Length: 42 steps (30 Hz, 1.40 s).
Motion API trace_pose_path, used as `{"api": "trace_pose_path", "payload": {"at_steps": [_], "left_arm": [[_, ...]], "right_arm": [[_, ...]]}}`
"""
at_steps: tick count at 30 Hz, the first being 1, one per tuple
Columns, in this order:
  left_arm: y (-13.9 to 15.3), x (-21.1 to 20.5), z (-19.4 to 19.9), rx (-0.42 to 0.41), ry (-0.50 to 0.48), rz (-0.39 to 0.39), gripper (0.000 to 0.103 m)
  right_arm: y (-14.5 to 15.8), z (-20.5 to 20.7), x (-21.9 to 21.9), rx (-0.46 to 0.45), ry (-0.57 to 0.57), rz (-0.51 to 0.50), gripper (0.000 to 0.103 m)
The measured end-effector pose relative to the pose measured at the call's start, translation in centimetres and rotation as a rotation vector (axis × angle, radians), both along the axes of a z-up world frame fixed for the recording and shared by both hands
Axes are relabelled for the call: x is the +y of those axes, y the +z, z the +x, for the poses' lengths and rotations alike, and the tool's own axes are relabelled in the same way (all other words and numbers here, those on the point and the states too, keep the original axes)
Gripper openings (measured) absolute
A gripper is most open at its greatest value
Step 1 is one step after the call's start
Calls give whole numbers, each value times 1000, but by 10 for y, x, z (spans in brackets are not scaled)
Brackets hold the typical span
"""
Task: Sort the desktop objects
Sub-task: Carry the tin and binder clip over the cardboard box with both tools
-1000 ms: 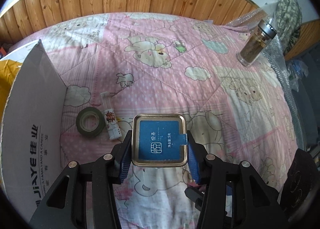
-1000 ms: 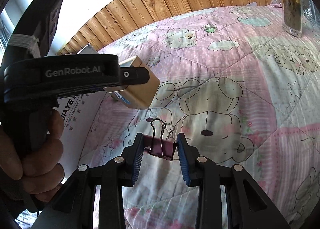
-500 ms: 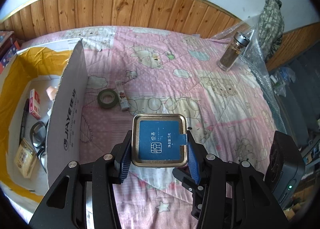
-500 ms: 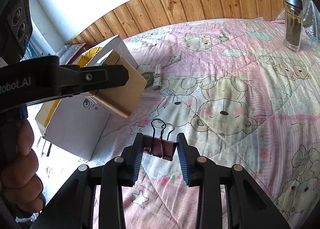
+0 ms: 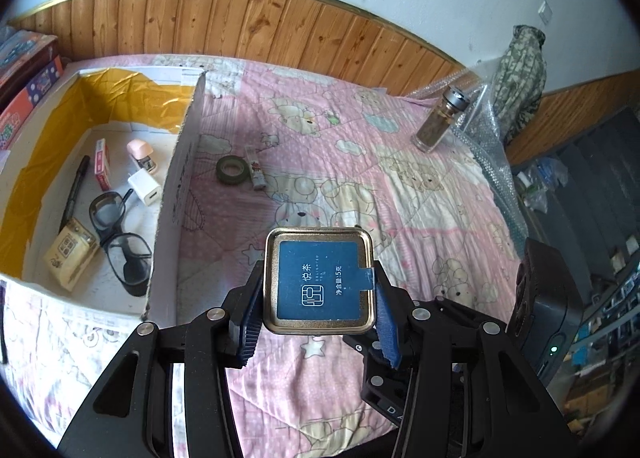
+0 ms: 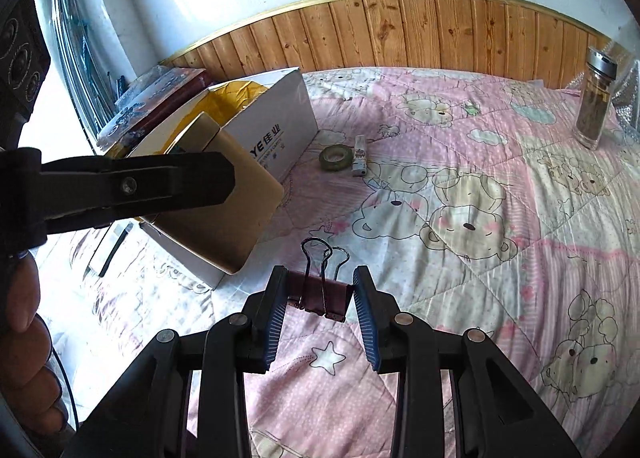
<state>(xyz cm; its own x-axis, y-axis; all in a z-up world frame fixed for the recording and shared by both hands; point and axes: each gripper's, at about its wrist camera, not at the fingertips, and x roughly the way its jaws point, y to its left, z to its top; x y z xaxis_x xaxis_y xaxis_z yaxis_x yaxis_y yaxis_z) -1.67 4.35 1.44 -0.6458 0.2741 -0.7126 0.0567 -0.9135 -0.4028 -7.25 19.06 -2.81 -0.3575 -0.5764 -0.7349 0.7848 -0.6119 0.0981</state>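
In the left wrist view, the left tongs grip a square gold tea tin by its two sides, blue label facing the camera, lifted clear of the pink bear-print quilt on the bed; the white cardboard box with yellow lining stands to the left, its top open, already holding glasses, a pen, a white charger and small packets, so it looks to be the sorting bin; a roll of dark tape and a small tube lie touching each other on the quilt near the box wall, not yet sorted; a glass tea bottle stands upright, well apart at the far right.

In the right wrist view, the right tongs pinch a maroon binder clip by its body, wire handles pointing forward; the clip hangs above the quilt; the tin, held in the left tongs, hovers at the box's near corner, probably so that both items can be dropped in together.
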Motion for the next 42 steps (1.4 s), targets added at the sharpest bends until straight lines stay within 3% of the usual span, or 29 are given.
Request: {"api": "trace_pose_path", "payload": {"at_steps": [12, 23, 42], "left_arm": [[28, -60, 43, 72, 107, 57, 50], [42, -123, 47, 100, 204, 56, 50], [32, -198, -4, -29, 326, -68, 50]], "right_arm": [[40, 34, -40, 113, 133, -6, 35], [64, 37, -84, 158, 227, -6, 35], [83, 17, -161, 176, 358, 14, 35]]}}
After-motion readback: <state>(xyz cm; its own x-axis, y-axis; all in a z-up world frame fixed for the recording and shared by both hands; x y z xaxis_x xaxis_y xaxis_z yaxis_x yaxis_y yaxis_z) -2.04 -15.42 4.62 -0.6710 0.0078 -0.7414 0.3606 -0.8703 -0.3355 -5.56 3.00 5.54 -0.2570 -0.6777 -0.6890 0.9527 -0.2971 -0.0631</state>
